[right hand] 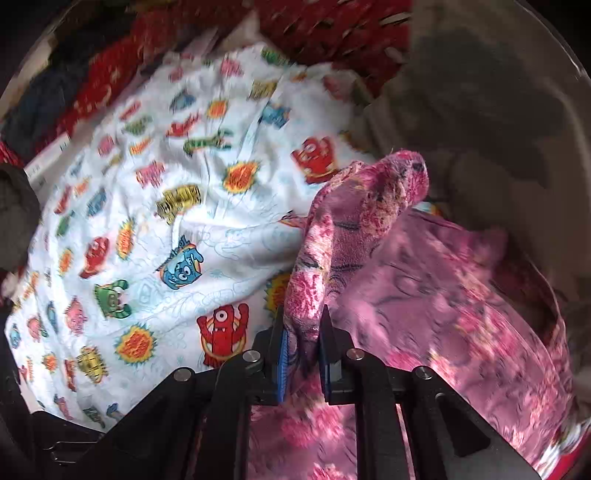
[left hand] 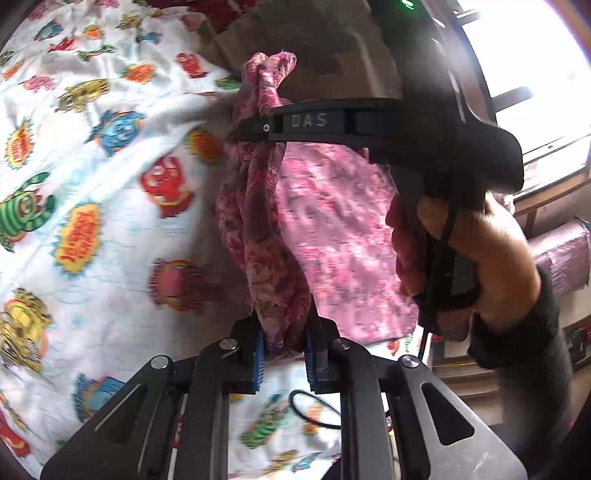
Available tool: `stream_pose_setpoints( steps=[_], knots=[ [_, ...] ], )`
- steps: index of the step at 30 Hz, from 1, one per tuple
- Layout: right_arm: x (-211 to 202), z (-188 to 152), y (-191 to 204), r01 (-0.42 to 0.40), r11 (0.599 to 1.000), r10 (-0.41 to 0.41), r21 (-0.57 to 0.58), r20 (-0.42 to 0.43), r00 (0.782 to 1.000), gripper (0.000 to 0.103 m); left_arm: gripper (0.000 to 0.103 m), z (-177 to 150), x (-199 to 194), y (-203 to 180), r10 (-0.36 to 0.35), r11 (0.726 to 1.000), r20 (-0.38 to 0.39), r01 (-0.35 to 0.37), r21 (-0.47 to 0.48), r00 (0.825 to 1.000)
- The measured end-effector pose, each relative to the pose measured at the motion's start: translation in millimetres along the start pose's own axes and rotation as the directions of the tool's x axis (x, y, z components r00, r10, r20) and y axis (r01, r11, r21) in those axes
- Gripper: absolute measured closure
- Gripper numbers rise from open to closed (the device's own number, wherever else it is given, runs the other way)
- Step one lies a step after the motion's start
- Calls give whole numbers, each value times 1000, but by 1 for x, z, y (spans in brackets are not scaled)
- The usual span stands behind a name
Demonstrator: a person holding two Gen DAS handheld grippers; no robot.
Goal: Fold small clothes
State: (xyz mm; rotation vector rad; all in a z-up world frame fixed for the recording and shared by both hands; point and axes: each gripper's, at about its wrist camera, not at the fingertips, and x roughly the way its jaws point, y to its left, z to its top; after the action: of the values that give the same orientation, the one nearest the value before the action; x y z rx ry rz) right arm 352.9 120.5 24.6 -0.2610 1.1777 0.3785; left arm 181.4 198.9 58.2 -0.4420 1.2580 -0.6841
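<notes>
Two grippers both hold the same pink cloth. We see our left gripper with its blue pads nearly together, pinching a bunched edge of the cloth. In the left wrist view, that edge runs up as a twisted rope to the right gripper, which crosses above it and clamps the far end, with a tuft standing up past the fingers.

In the right wrist view, our right gripper is likewise almost closed on a gathered fold of the pink cloth, whose tip curls up just beyond the pads. The rest of the cloth spreads flat to the right of that fold, on a white sheet printed with cartoon monsters. Red fabric lies beyond the sheet's far edge. We see no containers.

A bare hand grips the right gripper's handle.
</notes>
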Motion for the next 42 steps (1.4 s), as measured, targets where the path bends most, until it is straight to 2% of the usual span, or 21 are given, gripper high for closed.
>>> stream_pose_setpoints(
  steps=[8,17,24,32,42],
  knots=[
    [-65,-22,-49,-20,995,9,94,112,994,90,89,-9,17,-53,10,999,-13,-9,53,1000],
    [-102,-63,-92,-40,982,4,185,194,981,90,89,-18,48,-101,47,993,-52,-41,113,998],
    [-127,-101,-127,-66,966,3,250,243,970,91,89,-29,66,-136,44,987,-82,-31,157,996],
    [-147,-135,-168,-70,948,-18,310,270,963,91,89,-40,93,-177,41,979,-129,-14,202,991],
    [-148,-177,-221,-75,925,-28,372,265,964,91,89,-41,143,-205,58,972,-208,-8,234,976]
  ],
)
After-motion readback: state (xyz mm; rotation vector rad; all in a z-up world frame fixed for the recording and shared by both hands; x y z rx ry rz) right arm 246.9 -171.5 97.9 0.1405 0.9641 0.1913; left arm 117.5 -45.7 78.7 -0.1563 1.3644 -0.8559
